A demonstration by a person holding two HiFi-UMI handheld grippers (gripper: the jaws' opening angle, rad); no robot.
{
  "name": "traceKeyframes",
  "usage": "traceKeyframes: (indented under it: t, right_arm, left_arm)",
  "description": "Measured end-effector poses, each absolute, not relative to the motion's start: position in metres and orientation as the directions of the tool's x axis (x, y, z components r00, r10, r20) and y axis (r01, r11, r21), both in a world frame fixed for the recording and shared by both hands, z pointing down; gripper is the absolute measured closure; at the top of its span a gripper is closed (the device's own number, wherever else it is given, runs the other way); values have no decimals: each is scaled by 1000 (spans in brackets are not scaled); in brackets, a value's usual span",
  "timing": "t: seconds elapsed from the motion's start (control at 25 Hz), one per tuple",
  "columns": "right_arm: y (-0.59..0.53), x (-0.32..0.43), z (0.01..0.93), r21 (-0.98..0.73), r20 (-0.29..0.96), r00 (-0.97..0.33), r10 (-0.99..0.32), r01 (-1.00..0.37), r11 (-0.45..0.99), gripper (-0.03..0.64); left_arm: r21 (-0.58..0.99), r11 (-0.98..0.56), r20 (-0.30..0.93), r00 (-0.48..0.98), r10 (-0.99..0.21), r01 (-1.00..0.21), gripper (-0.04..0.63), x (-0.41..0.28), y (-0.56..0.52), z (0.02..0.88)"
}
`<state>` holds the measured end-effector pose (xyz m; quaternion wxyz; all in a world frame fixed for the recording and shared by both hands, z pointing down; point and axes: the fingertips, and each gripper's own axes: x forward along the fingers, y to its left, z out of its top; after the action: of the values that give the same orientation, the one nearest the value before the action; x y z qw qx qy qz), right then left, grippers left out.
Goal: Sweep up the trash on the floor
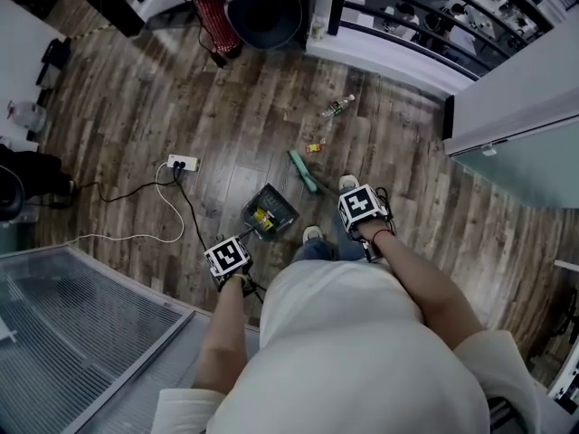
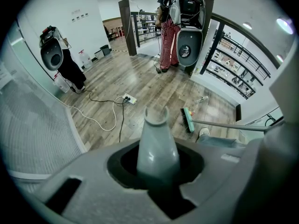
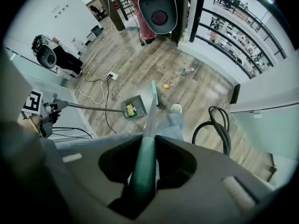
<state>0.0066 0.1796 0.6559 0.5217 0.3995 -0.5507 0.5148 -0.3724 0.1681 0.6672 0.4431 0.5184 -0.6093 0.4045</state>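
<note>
The right gripper (image 1: 362,208) clamps the broom (image 1: 303,172) and the left gripper (image 1: 228,259) clamps the dustpan (image 1: 269,212). The wrapper (image 1: 315,146) lies just beyond the broom head.

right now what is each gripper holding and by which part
Left gripper: the dustpan, by the grey top end of its handle. Right gripper: the broom, by the green grip on its handle.

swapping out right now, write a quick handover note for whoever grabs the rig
Left gripper: shut on the grey plastic handle of the dark square dustpan on the wooden floor.
Right gripper: shut on the green long-handled broom, head beside the pan.
Done: yellow wrapper in the pan.
Left: small orange wrapper and clear plastic bottle lie beyond the broom.
</note>
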Motion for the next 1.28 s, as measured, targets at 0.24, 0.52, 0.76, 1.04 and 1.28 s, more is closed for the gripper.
traceKeyframes:
  t: [0.24, 0.52, 0.76, 1.04, 1.28]
  right_arm:
    - [159, 24, 660, -159, 986, -151, 75, -982, 103, 518]
    - [125, 55, 661, -159, 986, -154, 64, -983, 92, 518]
    - [94, 80, 664, -163, 985, -157, 65, -982, 97, 518]
    - [64, 108, 666, -145, 988, -139, 64, -984, 99, 518]
    - [38, 135, 668, -99, 995, -93, 47, -983, 152, 518]
  left_arm:
    - [-27, 140, 961, -64, -271, -990, 502, -373, 168, 669]
    - [-18, 141, 961, -56, -271, -990, 502, -363, 163, 664]
    - [-2, 196, 962, -55, -268, -981, 502, -343, 144, 661]
    - [23, 220, 959, -41, -281, -975, 502, -308, 111, 662]
    - [29, 224, 955, -39, -293, -974, 502, -274, 80, 662]
